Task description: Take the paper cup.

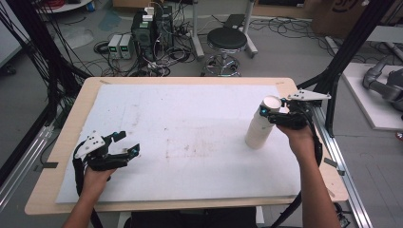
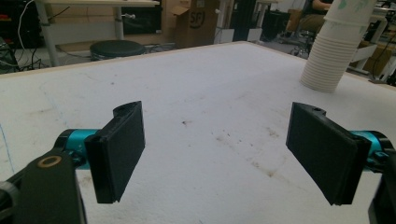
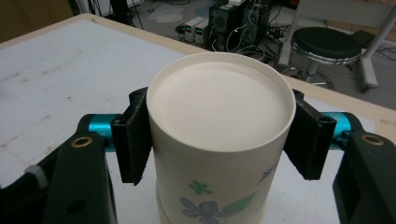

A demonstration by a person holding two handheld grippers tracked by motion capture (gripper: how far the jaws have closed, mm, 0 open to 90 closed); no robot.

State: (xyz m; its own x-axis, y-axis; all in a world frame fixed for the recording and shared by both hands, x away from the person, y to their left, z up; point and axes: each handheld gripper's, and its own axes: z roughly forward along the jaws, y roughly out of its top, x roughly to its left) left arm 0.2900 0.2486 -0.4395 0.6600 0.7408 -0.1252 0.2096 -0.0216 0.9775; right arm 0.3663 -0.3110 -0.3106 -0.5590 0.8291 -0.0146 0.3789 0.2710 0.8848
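1. In the high view, the forearms are seen nearest the camera, coming in from the bottom edge. The left gripper (image 1: 122,145) is held low over the near left part of the white mat (image 1: 190,137), its jaws wide apart with nothing between them; it is judged to be waiting clear of the work. The right gripper (image 1: 274,115) is raised at the far right, the wrist lifted and the forearm stretched forward, so that the top of the stack of paper cups (image 1: 263,124) is reached. The stack stands upside down on the mat's right side, near the table (image 1: 66,137) edge.

2. In the left gripper view, the two black pads (image 2: 122,149) are seen nearest, spread wide over bare mat. The stack of cups (image 2: 334,51) stands well apart, at the far right.

3. In the right gripper view, the topmost cup (image 3: 219,121) is flanked by the jaws just under its upturned base, and both pads appear to be pressed to its wall. The grip is probably set this high so that a single cup can be drawn off the stack. A stool (image 3: 329,44) is seen on the floor beyond.
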